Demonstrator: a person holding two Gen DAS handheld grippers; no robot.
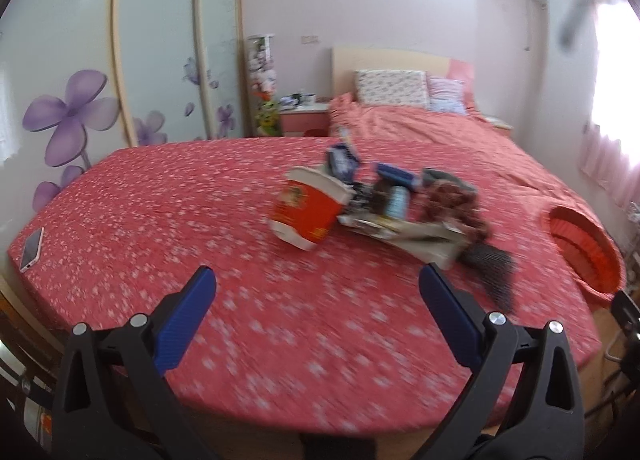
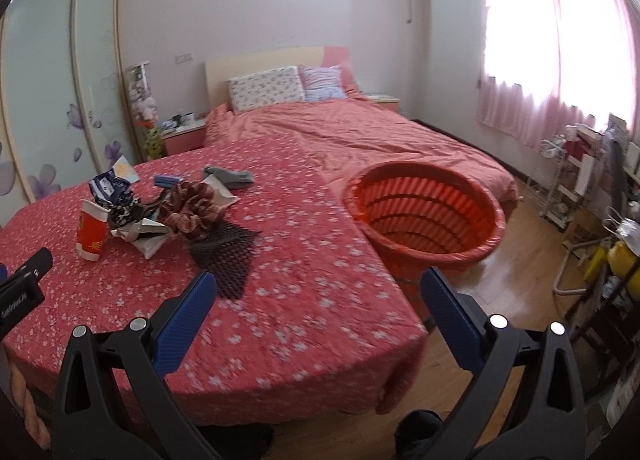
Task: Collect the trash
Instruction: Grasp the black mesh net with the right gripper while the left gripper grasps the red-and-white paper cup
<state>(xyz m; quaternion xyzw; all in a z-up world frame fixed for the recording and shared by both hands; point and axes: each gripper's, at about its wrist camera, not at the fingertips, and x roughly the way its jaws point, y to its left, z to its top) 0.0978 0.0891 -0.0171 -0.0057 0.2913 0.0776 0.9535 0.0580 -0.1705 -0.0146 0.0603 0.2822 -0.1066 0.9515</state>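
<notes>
Both the left tongs (image 1: 316,280) and right tongs (image 2: 318,284) hang spread apart and empty above the bed (image 2: 300,300). The trash pile (image 2: 168,215) lies on its cover, the orange basket (image 2: 424,215) standing beside the bed.

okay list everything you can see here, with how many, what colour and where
cup: 1, red and white, upright, left of pile
wrappers: several, blue, dark and white, heaped by cup
scrunchie: 1, brown, in pile
net: 1, black, near edge of pile
sock: 1, grey, behind pile
basket: 1, orange, right of table
phone: 1, white, table's far left edge
table: 1, red flowered cloth
bed: 1, pink, behind table
left gripper: open, empty
right gripper: open, empty
</notes>
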